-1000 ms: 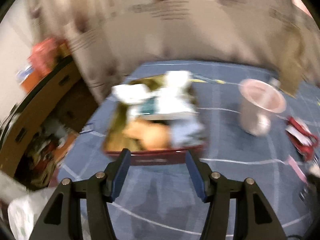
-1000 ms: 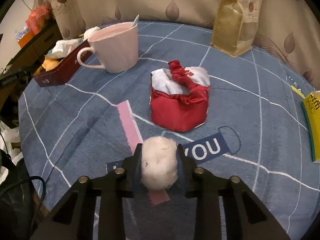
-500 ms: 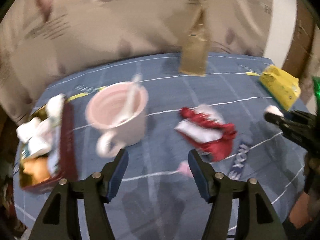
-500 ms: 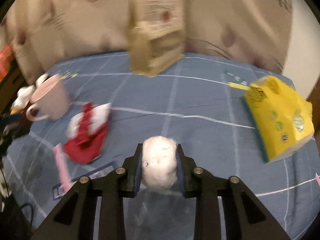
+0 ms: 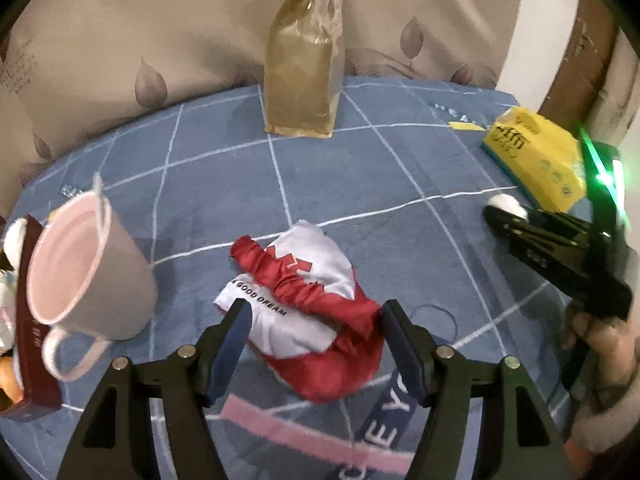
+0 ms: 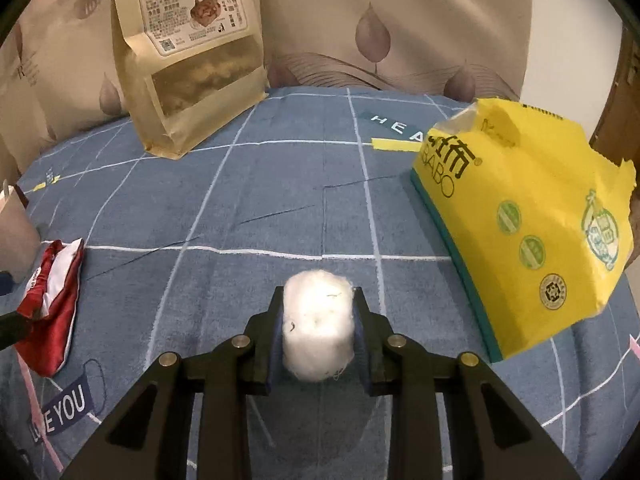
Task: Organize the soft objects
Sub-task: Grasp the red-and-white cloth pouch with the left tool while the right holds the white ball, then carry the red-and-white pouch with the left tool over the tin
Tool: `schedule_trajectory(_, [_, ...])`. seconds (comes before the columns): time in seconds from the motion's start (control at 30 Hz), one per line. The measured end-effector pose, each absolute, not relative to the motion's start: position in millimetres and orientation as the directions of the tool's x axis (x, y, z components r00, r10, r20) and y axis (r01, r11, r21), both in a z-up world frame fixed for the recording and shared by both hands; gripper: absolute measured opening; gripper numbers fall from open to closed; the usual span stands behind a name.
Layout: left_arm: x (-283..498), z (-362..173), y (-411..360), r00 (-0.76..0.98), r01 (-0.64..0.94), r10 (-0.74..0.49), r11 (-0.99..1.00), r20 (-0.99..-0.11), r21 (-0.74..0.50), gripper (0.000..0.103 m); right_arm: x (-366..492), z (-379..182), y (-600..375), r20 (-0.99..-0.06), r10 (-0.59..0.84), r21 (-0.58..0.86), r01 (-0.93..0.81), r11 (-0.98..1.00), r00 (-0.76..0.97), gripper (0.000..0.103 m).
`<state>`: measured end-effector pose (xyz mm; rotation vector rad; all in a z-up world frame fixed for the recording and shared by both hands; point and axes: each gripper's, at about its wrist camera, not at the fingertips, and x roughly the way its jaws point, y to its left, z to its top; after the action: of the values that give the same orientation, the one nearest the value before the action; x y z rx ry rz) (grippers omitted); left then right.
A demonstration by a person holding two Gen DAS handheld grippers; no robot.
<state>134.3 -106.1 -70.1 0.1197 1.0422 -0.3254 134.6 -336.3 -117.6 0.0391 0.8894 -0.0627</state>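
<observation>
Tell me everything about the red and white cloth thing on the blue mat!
The pouch is a soft, shiny, satin-looking bag, red with white panels. A gathered red band runs across its top, and black letters on one white panel read GOOD DREAM. It lies slumped and wrinkled on the mat, between the pink mug and the LOVE YOU print. The open left gripper hangs near it; whether its fingers touch the pouch cannot be told.

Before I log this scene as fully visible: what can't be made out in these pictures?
- Red tray, left wrist view: cut off by the left edge; contents mostly unseen.
- Pink mug: inside not visible at this angle.
- Red and white pouch, right wrist view: partly hidden behind a dark finger tip.
- Yellow pack: its opening faces away.
</observation>
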Motion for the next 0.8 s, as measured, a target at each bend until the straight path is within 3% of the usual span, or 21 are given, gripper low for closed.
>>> schedule_trajectory(0.17, [146.1,-94.4,-111.2,0.449,0.3,-0.184,0.953,-0.874,-0.046,0.07,132.8,-120.2,-331.7,-0.77,-0.044,-0.003,0.065,0.998,0.636,0.03])
schedule_trajectory(0.37, [146.8,-104.8,-123.2,0.524,0.316,-0.14,0.948,-0.84,0.039,0.078,136.1,-120.7,-334.3,-0.771,-0.038,0.001,0.061,0.998,0.636,0.031])
schedule_trajectory(0.4, [147.2,-104.7,-123.2,0.522,0.317,-0.142,0.948,-0.841,0.037,0.076,136.1,-120.5,-334.2,-0.771,-0.039,0.0,0.061,0.998,0.636,0.031])
schedule_trajectory(0.5, [145.4,-100.7,-124.4,0.529,0.347,-0.155,0.937,-0.835,0.046,0.036,134.3,-119.9,-334.4,-0.771,-0.037,0.004,0.062,0.998,0.636,0.031])
schedule_trajectory(0.53, [145.1,-99.2,-125.8,0.53,0.358,-0.145,0.931,-0.836,0.066,0.03,134.0,-119.8,-333.7,-0.771,-0.039,0.001,0.062,0.998,0.636,0.031])
schedule_trajectory(0.8, [134.6,-77.8,-124.8,0.548,0.376,-0.173,0.925,-0.819,0.055,0.026,134.5,-119.9,-334.5,-0.771,-0.042,-0.002,0.063,0.998,0.636,0.031])
